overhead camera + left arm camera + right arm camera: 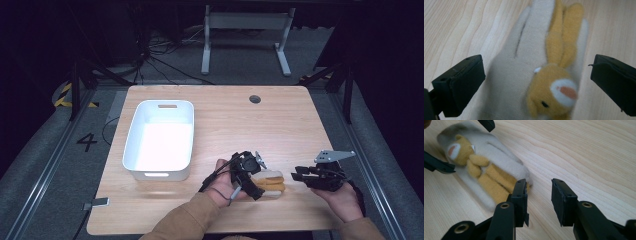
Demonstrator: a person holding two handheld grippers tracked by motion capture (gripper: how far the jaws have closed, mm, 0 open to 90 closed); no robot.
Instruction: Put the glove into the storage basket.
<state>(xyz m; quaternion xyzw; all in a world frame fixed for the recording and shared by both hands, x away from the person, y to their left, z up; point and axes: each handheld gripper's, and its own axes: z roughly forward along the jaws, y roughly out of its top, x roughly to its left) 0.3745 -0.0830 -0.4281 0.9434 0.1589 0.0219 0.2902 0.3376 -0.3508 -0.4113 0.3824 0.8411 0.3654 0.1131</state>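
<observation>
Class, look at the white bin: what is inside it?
The white bin shows a bare white floor with nothing in it. Its near wall hides a strip of the floor just behind it.

The left hand-held gripper (256, 179) points right and down, its jaws spread wide. The right hand-held gripper (299, 173) points left, jaws parted by a narrower gap. Both forearms enter from the bottom, hands wrapped around the gripper bodies.
</observation>
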